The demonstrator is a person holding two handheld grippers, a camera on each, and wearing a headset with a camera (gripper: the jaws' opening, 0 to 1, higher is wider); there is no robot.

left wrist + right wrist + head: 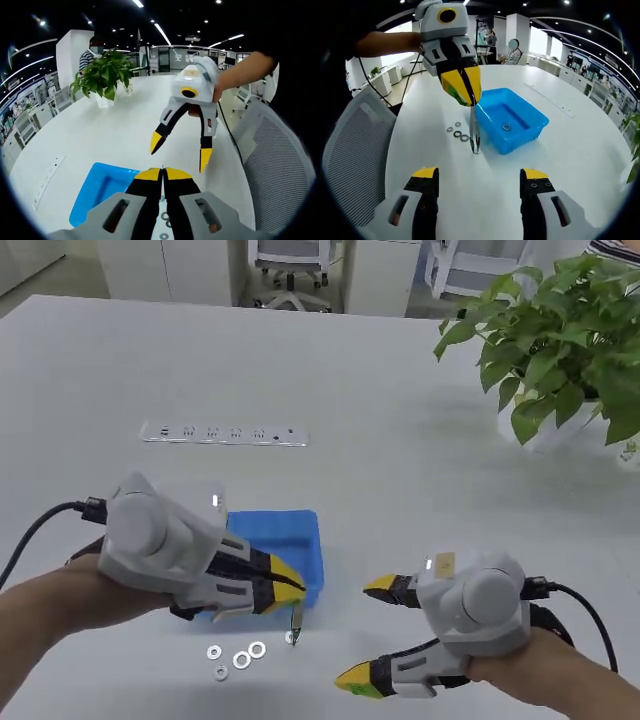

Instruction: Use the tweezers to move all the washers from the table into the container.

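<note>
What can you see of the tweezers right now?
The tweezers look like slim bare metal: two thin arms narrowing to points. The left gripper is shut on their upper end, so they hang nearly upright, tips down. The tips reach the table just off the blue container's near corner, at a washer. I cannot tell whether they pinch it.

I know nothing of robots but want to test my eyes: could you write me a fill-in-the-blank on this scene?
The left gripper is shut on the ___. The container's colour is ___. It holds exactly ___ washer. The right gripper has its fingers ___.
Missing: tweezers; blue; one; open.
</note>
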